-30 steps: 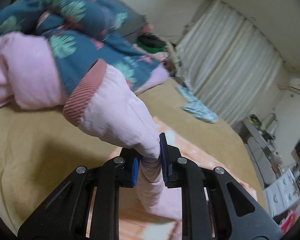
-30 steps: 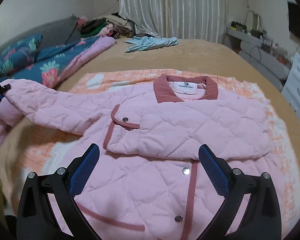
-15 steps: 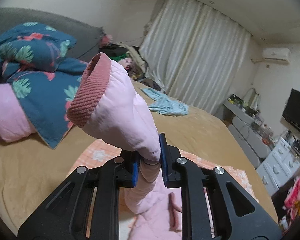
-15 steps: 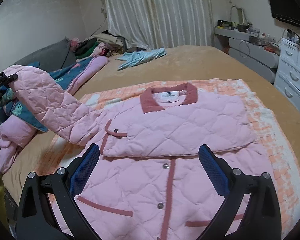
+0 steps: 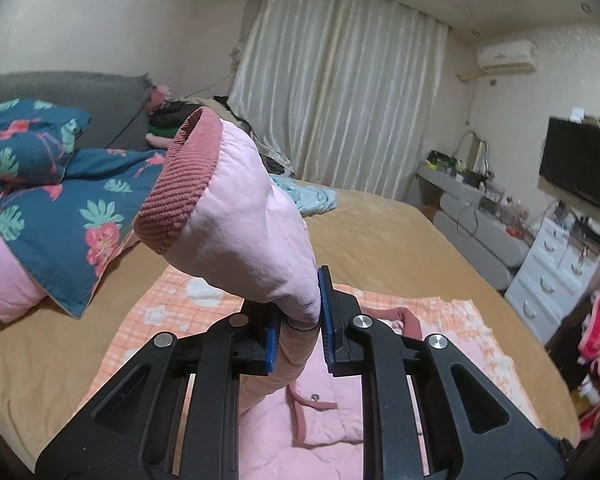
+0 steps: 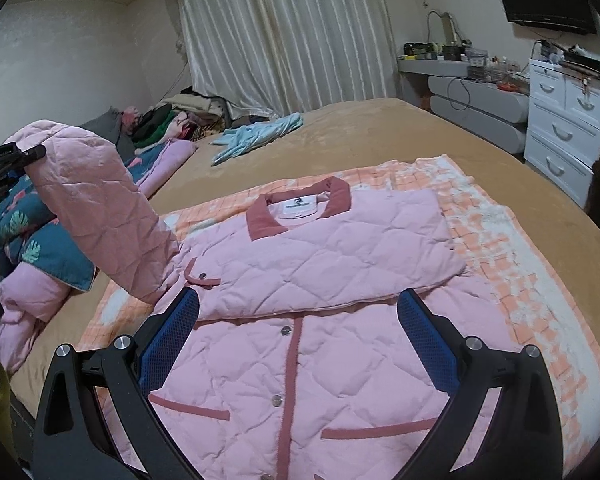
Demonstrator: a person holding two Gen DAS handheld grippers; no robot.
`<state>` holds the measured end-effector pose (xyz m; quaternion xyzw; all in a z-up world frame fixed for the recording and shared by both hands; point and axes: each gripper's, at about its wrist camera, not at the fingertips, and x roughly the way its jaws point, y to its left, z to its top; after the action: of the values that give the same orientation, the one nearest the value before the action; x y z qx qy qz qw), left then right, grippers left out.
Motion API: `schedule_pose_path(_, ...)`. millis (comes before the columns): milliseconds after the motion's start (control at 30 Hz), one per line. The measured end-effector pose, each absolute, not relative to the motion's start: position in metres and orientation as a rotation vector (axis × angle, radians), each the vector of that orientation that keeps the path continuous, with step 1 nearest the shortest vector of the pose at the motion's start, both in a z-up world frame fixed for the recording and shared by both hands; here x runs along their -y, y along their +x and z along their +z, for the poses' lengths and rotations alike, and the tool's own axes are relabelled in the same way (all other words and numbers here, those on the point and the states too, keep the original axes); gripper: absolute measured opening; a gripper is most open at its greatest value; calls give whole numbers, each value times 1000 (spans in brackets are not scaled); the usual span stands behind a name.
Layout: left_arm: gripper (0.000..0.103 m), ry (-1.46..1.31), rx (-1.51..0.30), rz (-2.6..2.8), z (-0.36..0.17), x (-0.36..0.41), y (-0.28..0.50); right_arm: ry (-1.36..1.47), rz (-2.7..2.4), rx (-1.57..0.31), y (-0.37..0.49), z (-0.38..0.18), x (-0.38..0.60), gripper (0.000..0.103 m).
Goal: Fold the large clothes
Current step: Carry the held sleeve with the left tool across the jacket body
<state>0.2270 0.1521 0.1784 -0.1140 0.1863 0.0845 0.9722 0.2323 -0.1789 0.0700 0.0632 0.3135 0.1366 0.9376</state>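
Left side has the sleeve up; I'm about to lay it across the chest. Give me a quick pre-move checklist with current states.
1. Left gripper clamped on the pink quilted sleeve below its ribbed cuff: ok.
2. Sleeve lifted off the bed: ok.
3. Other sleeve already folded across the chest: ok.
4. Right gripper open, empty, above the pink quilted jacket: ok.
5. Jacket flat on the orange checked blanket: ok.
6. Sleeve free of twist: cannot tell.
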Motion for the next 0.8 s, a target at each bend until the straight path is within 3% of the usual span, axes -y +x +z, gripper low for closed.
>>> schedule_pose_path(800,9,-60,-513,28,129,-16,280,233,137,-614,226,52,271,99)
